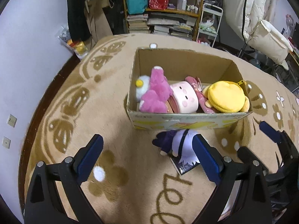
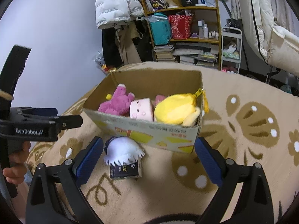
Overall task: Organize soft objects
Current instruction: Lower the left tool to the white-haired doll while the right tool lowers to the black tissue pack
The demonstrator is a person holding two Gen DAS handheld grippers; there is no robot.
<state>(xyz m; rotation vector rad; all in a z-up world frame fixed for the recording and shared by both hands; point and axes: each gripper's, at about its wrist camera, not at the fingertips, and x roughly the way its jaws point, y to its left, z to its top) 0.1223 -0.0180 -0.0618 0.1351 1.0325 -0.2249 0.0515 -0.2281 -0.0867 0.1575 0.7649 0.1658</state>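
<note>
- Sitting on a tan rug [image 1: 119, 123] patterned with brown butterflies and flowers, a cardboard box [image 1: 188, 121] fills the middle of the left wrist view, its open top showing a row of plush toys.
- From frame left to right inside the box: a white plush with a yellow dot [image 1: 142, 87], a magenta plush [image 1: 157, 91], a pale pink cube-shaped plush with a face [image 1: 185, 99], a pink patterned item [image 1: 198, 91] wedged behind it, and a yellow plush [image 1: 226, 97] against the right wall.
- One toy lies outside: a white-haired doll in dark purple clothes [image 1: 177, 141], on the rug touching the box's near wall, lower centre of frame, with a dark card or packet [image 2: 125, 169] under its head.
- The left gripper [image 1: 147, 156] stands wide with nothing between its blue pads; its right pad overlaps the doll's edge in the view.
- The right gripper [image 2: 147, 156] is also wide and empty in its own view, with the doll just beside its left pad [image 2: 89, 155].
- At the left edge of the right wrist view the other tool's black body blocks part of the wall, a person's hand [image 2: 16, 160] around its handle.
- Beyond the rug, upper frame: a wooden shelf [image 2: 198, 9] with a teal bag [image 2: 160, 28], a red bag [image 2: 180, 26], bottles and stacked books, hanging white puffer jackets [image 2: 115, 1], and a white cart [image 2: 231, 48].
</note>
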